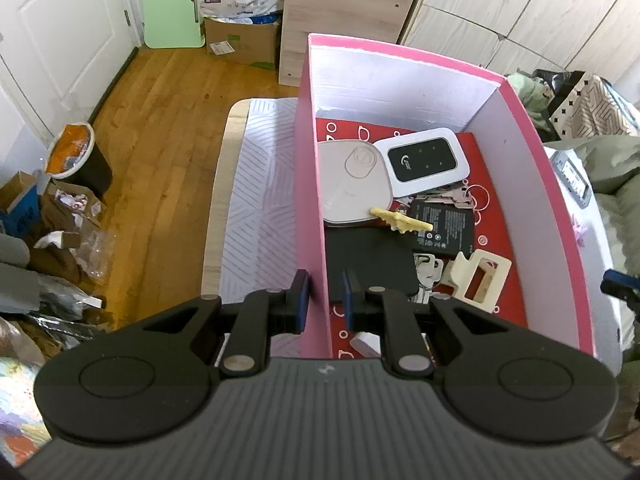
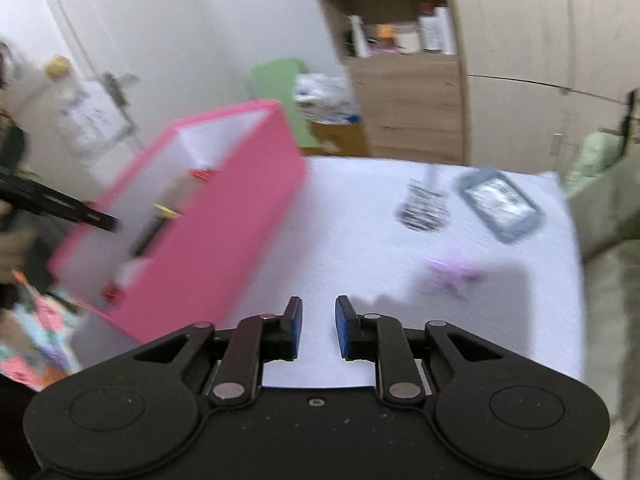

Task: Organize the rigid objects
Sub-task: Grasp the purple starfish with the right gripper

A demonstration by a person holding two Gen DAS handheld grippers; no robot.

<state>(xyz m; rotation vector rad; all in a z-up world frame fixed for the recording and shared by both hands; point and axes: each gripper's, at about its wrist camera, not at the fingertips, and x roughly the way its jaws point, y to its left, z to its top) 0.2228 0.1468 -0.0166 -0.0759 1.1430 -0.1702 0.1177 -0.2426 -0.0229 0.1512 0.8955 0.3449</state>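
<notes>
Bedroom clutter aside, the left gripper (image 1: 325,296) was clamped on the pink box (image 1: 316,200) wall, steadying it, while the right gripper (image 2: 319,326) hung empty and slightly parted over the white tabletop (image 2: 352,240), so I'd aim squarely for the blurry purple piece (image 2: 452,276) nearby.

Left wrist view steeply down, close on pink box (image 1: 316,184); right wrist view farther, sharing it

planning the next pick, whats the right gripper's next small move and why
Probably carry the right gripper forward and right toward the pink clip, the nearest loose item on the white table. Its jaws are apart with nothing between them, while the left gripper clamps the wall of the pink box. A comb and a grey device lie further back.
</notes>
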